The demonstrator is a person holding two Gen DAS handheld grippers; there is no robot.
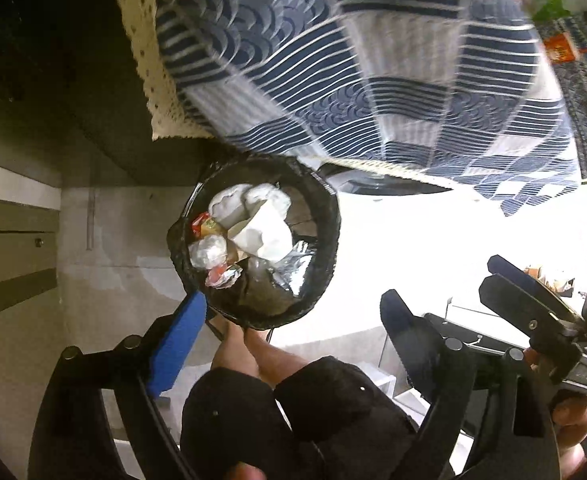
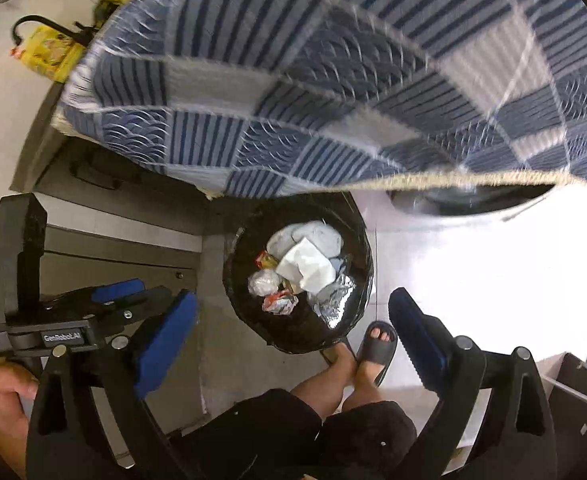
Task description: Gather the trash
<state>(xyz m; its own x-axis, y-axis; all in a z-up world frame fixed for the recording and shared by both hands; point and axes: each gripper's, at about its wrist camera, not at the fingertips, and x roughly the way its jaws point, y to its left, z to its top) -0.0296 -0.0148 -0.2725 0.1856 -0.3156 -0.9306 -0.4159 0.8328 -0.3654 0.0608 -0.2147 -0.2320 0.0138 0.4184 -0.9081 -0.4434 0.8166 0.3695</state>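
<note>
Nearest to us, at the bottom of the left wrist view, our left tongs stand spread wide with nothing between the blue pads. In the right wrist view our right tongs are spread just as wide and carry nothing. Between the fingers in both views we see our own legs in dark shorts, and in the right wrist view a foot in a black slipper beside the bin.

Just beyond the tongs, at the middle of each frame, the bin stands on the pale floor, lined with a black bag. The trash lies inside it: crumpled white paper on top, a wad of clear plastic, red and yellow wrappers and a piece of silver foil.

Further up, the tabletop fills the top of both frames under a blue and white patterned cloth, blurred, with a cream fringe at its edge overhanging the bin's far rim. At the upper left of the right wrist view, a yellow packet lies beyond the cloth.
</note>
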